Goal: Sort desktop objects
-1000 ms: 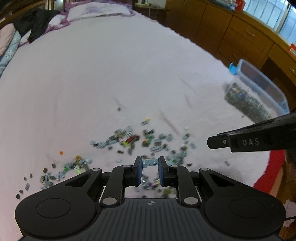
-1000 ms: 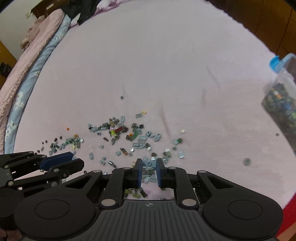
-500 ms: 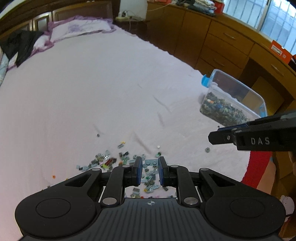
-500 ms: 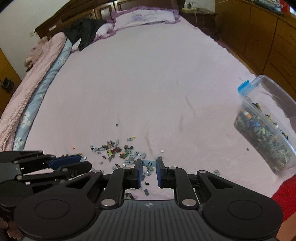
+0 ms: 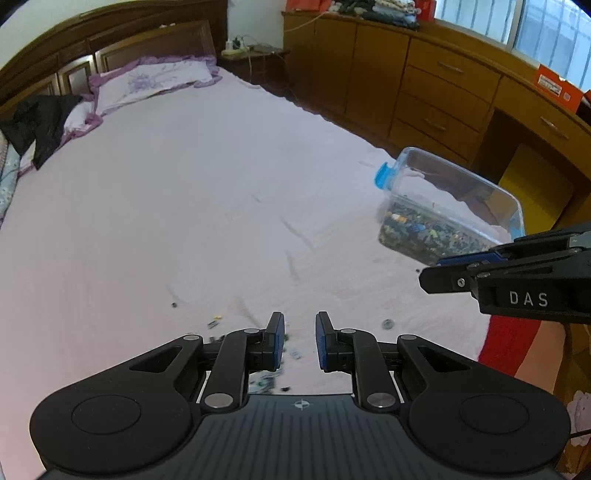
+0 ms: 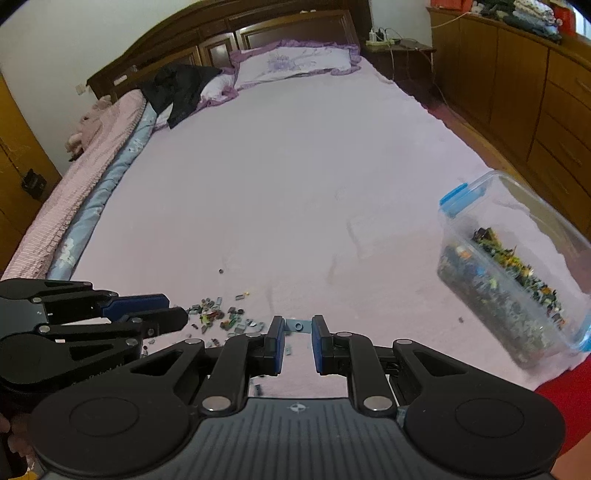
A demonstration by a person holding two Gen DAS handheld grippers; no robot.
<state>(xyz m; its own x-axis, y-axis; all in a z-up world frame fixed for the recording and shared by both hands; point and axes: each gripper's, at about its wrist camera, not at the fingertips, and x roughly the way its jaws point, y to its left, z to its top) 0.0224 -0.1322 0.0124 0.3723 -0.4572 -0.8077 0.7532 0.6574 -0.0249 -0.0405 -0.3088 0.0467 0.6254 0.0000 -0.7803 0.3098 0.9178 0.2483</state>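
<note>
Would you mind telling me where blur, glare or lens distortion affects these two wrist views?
Left wrist view: windows blown out, cabinets bowed by the fisheye, loose bricks smeared. Right wrist view: clear container motion-blurred, headboard curved, corners vignetted black.

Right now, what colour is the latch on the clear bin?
Bright blue latch on the clear bin, clearest in the right wrist view.

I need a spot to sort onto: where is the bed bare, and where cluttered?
Bare: the wide sheet from the scattered pieces up to the pillow, and the strip between those pieces and the clear bin, but for one stray piece. Crowded: the pieces at the near edge, the bin on the right edge, the quilt along the left.
</note>
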